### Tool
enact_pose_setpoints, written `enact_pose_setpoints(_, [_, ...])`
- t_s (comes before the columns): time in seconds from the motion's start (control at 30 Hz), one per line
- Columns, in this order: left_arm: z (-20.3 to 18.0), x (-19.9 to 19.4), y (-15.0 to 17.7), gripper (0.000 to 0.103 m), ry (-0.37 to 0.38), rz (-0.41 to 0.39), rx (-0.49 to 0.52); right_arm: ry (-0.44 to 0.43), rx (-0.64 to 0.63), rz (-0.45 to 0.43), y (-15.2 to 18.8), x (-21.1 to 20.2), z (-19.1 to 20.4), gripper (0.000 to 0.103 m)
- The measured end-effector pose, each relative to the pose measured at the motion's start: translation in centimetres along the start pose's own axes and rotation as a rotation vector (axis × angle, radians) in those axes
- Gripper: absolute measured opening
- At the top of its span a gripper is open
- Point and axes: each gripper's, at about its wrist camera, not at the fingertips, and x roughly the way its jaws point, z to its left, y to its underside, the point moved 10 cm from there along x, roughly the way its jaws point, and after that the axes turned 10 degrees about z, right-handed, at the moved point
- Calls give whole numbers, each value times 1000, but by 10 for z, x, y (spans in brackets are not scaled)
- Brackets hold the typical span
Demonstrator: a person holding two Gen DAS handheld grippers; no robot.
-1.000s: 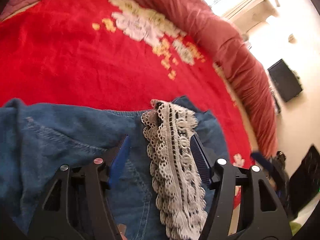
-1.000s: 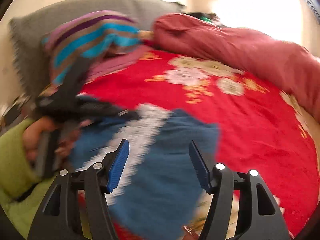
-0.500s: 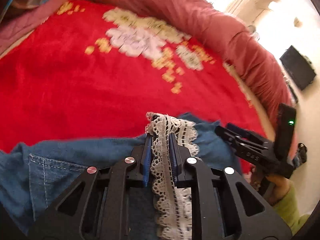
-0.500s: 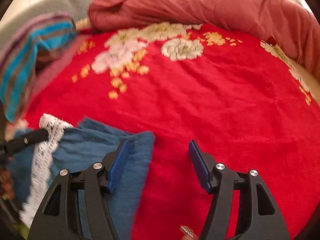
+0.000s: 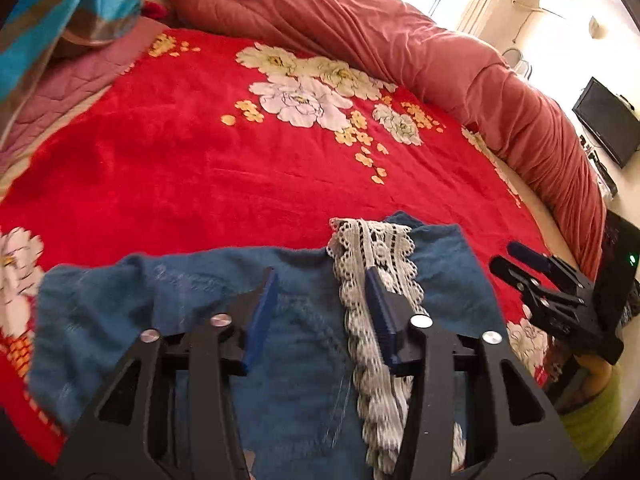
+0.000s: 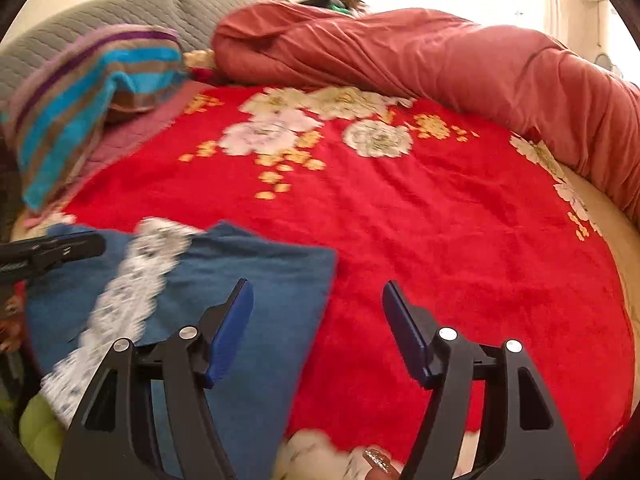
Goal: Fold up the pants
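Red plush bedding (image 5: 200,168), printed with pale flowers, is spread across the bed and serves as the folding surface. From the left wrist view, a rolled rust-coloured duvet (image 5: 400,56) is seen along the far edge and a striped towel (image 5: 60,4) in the corner. The pants (image 5: 288,340), of soft blue denim, are laid flat near the front edge of the bedding, directly under the left gripper (image 5: 320,296). A white lace strip (image 5: 372,280), openwork with scalloped edges, is draped lengthwise over the denim. The left gripper is spread wide and nothing is clasped; its right blue pad rests against the lace. It is judged to be parted so that the fabric lies settled. The right gripper (image 5: 524,264) is seen off to the right above the bedding, apart from the pants.

From the right wrist view, the same bedding (image 6: 440,220) and duvet (image 6: 440,64) are shown, with the towel (image 6: 80,88) heaped against a grey quilted headboard (image 6: 140,12). The pants (image 6: 260,280) are seen as a squarish slab with a straight right edge, which suggests a fold is already made, though blur leaves this unsure. The lace strip (image 6: 132,280) runs diagonally over them. The right gripper (image 6: 316,312) is held wide apart and empty, one pad over the denim edge and the other over bare bedding, probably placed to take that edge. The left gripper (image 6: 52,252) is glimpsed at the left.
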Motion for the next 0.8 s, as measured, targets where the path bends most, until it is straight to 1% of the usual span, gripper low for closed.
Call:
enact_pose_setpoints(0.07, [0,-10,8,41,-1,-4,1,-21,-12,-5,6,-10,7,66])
enact_pose_setpoints(0.13, [0,-17,18,41,-4,1,10,-78,-32,-2,15,-21,19,66])
enact_pose_setpoints(0.2, [-4,-20,32,41,7,18,11,-111,-56,6,24,-29,30,65])
enact_pose_setpoints(0.27, [-9,-23,49,41,37,40,9,-137,-83,24,35,-35,41,58])
enact_pose_setpoints(0.3, [-11,-24,56,41,45,48,7,-149,-94,33,40,-37,45,52])
enact_pose_setpoints(0.4, [-20,-27,78,40,94,82,-7,-170,-142,65,60,-38,62,51])
enact_pose_setpoints(0.47, [-26,-25,94,39,130,122,-27,-175,-157,86,71,-35,69,51])
enact_pose_setpoints(0.53, [-30,-21,104,39,143,159,-49,-181,-160,104,80,-32,71,51])
enact_pose_setpoints(0.57, [-34,-17,109,39,135,175,-47,-181,-158,111,83,-30,71,51])
enact_pose_setpoints(0.67, [-39,-2,115,38,77,194,-26,-188,-142,133,91,-24,71,51])
enact_pose_setpoints(0.7, [-41,3,117,22,53,192,-10,-192,-137,140,93,-22,72,51])
enact_pose_setpoints(0.73, [-43,6,118,12,45,196,10,-195,-134,148,95,-20,73,51])
enact_pose_setpoints(0.77, [-45,6,120,12,32,197,30,-191,-134,153,96,-19,74,52])
enact_pose_setpoints(0.8, [-46,3,120,9,24,190,46,-185,-142,154,97,-20,76,52])
